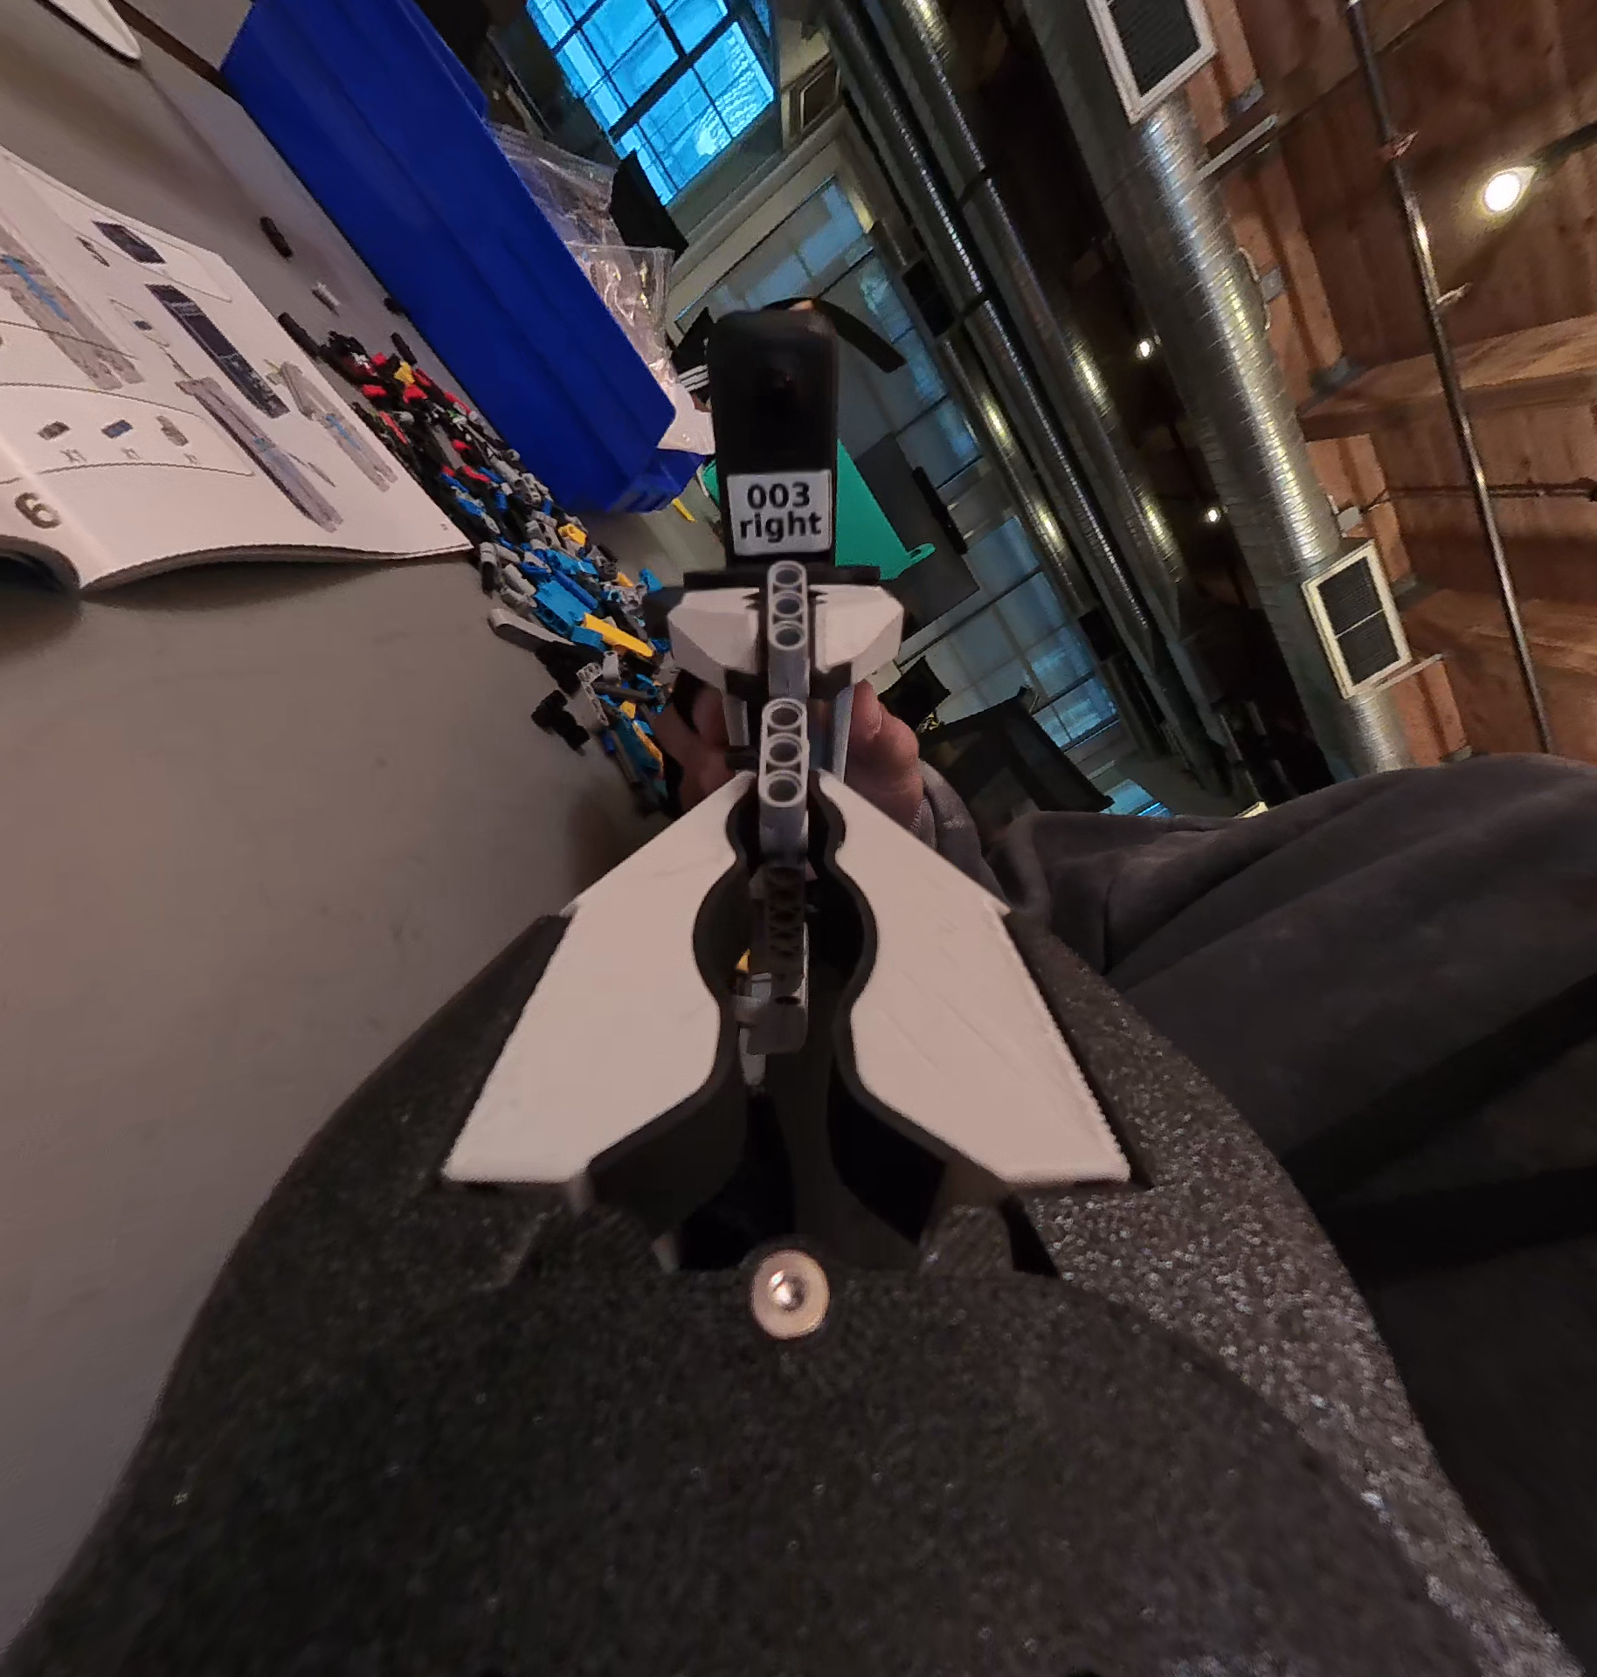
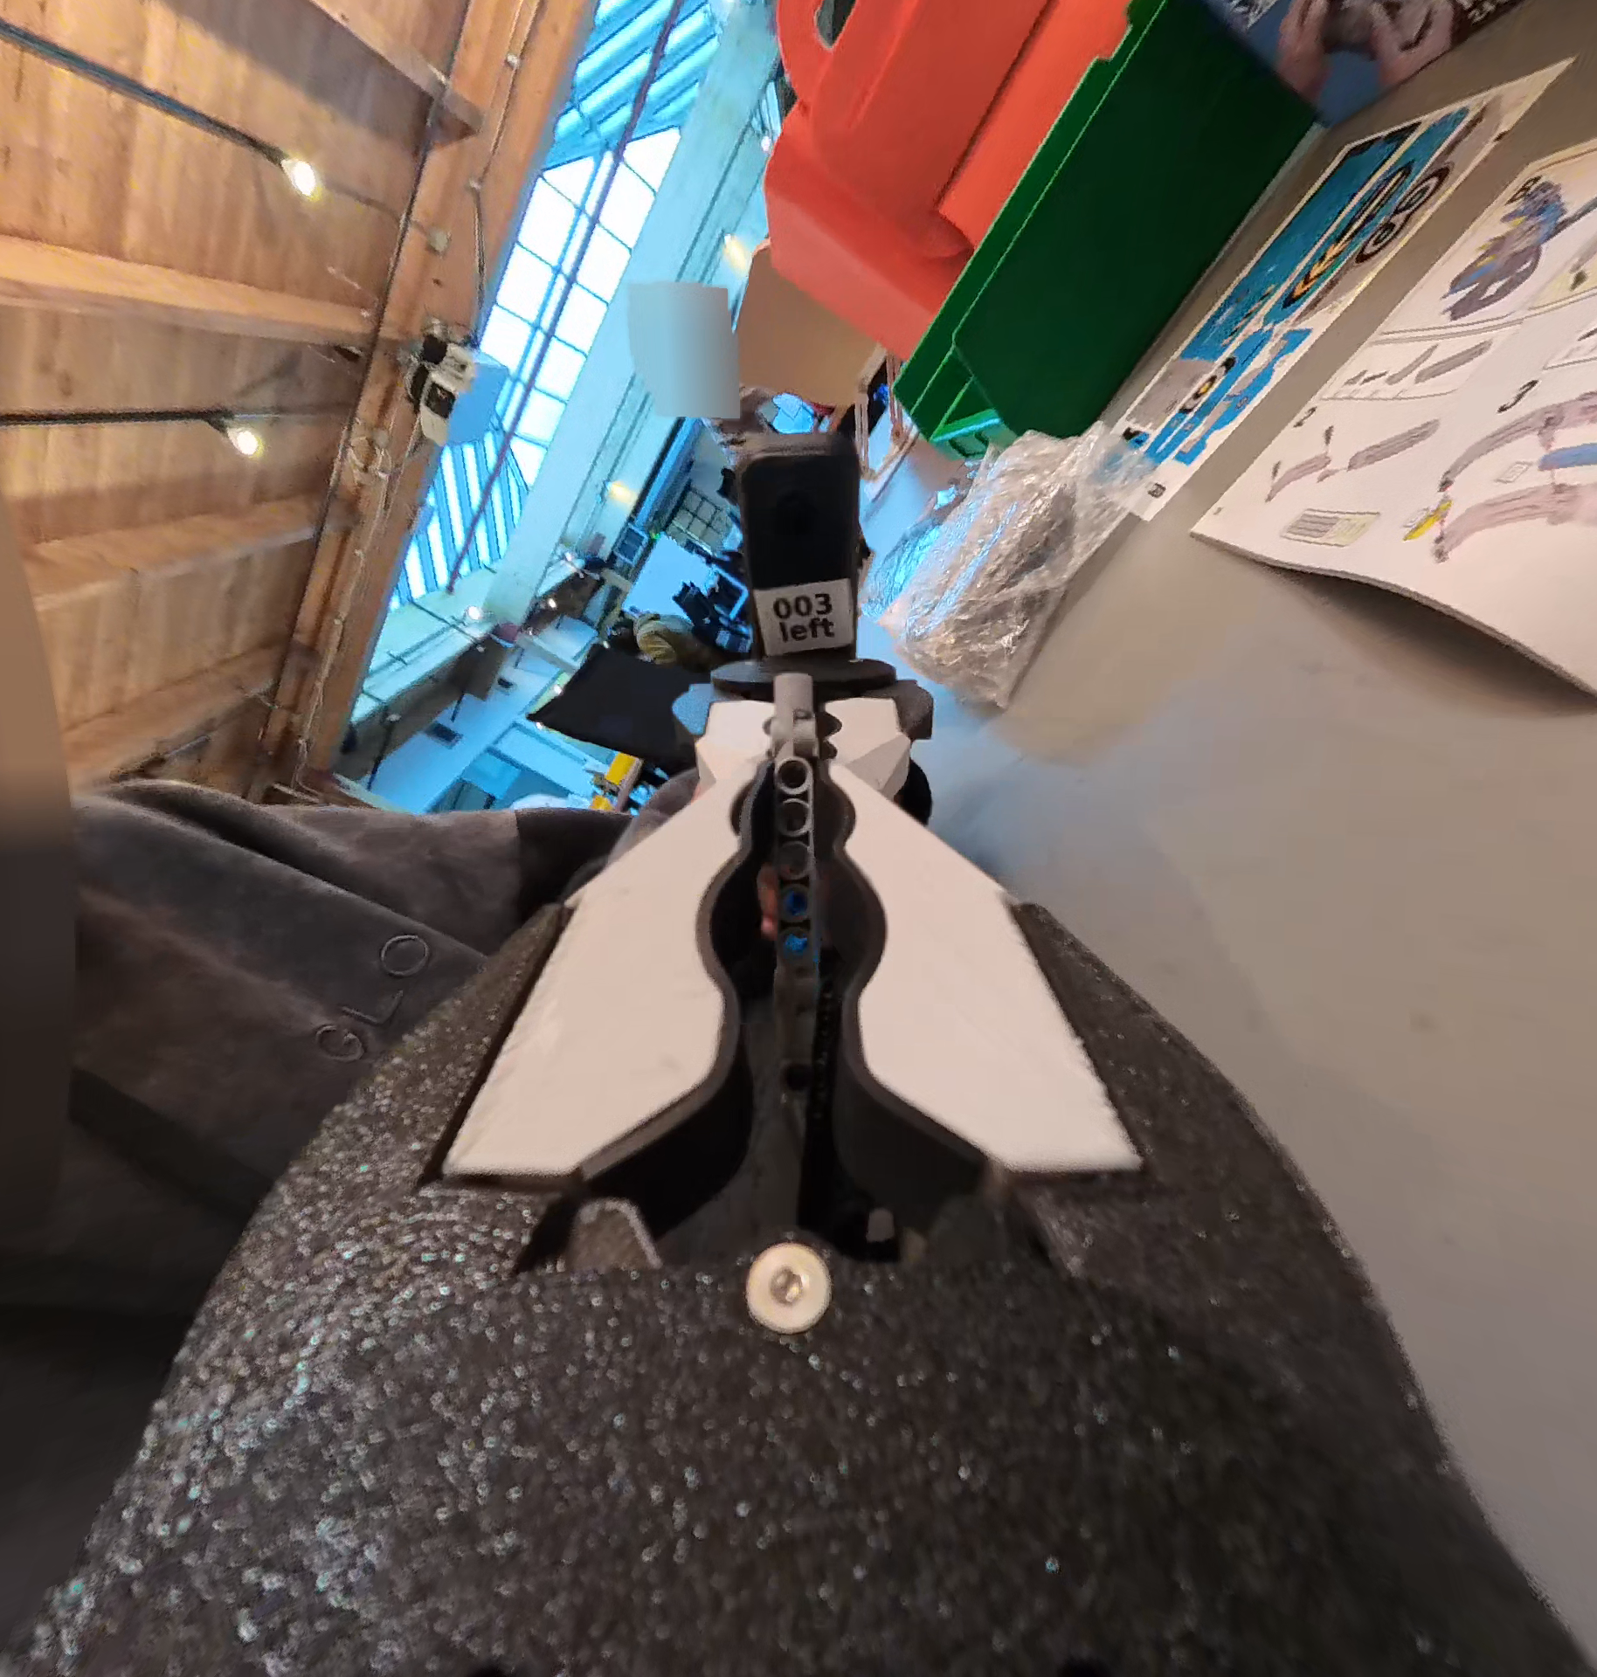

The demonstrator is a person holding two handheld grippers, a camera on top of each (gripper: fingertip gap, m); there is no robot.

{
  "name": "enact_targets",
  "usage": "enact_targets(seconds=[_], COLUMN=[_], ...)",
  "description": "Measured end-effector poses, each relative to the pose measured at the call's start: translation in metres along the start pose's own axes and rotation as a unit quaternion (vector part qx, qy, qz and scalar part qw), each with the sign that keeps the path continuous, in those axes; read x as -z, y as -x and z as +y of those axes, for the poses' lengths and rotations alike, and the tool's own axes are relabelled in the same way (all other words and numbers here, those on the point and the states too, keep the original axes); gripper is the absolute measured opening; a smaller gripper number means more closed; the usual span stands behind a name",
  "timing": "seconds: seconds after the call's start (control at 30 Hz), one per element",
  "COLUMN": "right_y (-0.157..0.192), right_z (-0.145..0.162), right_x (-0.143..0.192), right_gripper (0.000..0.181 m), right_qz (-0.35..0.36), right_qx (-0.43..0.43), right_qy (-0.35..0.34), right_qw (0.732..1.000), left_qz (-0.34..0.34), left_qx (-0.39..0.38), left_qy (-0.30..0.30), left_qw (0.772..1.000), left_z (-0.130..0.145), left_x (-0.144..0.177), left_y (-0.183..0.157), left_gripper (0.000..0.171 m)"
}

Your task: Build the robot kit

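left gripper clamped on grey beam assembly | right gripper pinching its far end, steadying it | brick pile beside assembly

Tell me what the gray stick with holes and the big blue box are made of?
Gray stick with holes: looks like hard molded plastic, matte light gray, with neat round holes in a row. The left claw and right claw both pinch it.

Big blue box: probably smooth plastic, since its one-colour wall has a soft sheen.
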State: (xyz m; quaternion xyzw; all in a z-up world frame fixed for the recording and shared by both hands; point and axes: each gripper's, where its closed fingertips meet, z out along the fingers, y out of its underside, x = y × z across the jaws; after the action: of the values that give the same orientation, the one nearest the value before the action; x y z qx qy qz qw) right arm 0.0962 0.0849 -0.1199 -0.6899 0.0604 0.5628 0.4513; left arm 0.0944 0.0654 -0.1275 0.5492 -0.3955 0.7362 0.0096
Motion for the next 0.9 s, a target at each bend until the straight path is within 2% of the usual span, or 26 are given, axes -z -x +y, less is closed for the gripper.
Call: enact_targets(seconds=[0.17, 0.33, 0.53, 0.57, 0.63, 0.7, 0.8, 0.9], right_y=[0.001, 0.002, -0.004, -0.003, -0.004, -0.003, -0.001, -0.001], right_z=[0.001, 0.008, 0.005, 0.006, 0.007, 0.014, 0.025, 0.019], right_x=[0.0, -0.001, -0.002, -0.001, 0.006, 0.013, 0.012, 0.009], right_gripper=[0.005, 0.006, 0.005, 0.007, 0.028, 0.015, 0.007, 0.005], right_qz=[-0.027, -0.012, -0.018, -0.024, -0.016, -0.004, -0.003, -0.011], right_qx=[-0.046, -0.011, -0.048, -0.052, -0.038, -0.001, 0.015, -0.01], right_qy=[-0.006, 0.025, 0.014, 0.021, 0.042, 0.08, 0.113, 0.091], right_qw=[0.999, 1.0, 0.999, 0.998, 0.998, 0.997, 0.994, 0.996], left_qz=[-0.007, 0.019, 0.005, 0.006, 0.009, 0.006, 0.016, 0.014], left_qx=[-0.015, 0.017, 0.019, 0.018, 0.022, 0.021, 0.02, 0.018], left_qy=[0.008, 0.02, 0.014, 0.013, 0.005, -0.002, 0.0, -0.013], left_qw=[1.0, 0.999, 1.0, 1.0, 1.0, 1.0, 1.0, 1.0], left_z=[0.002, 0.007, 0.005, 0.004, 0.0, -0.004, -0.004, -0.008], left_x=[-0.001, -0.002, 0.0, 0.001, 0.006, 0.012, 0.012, 0.012], left_y=[0.0, -0.003, 0.003, 0.002, 0.003, 0.004, 0.001, 0.001], left_gripper=[0.004, 0.003, 0.004, 0.004, 0.004, 0.004, 0.004, 0.005])
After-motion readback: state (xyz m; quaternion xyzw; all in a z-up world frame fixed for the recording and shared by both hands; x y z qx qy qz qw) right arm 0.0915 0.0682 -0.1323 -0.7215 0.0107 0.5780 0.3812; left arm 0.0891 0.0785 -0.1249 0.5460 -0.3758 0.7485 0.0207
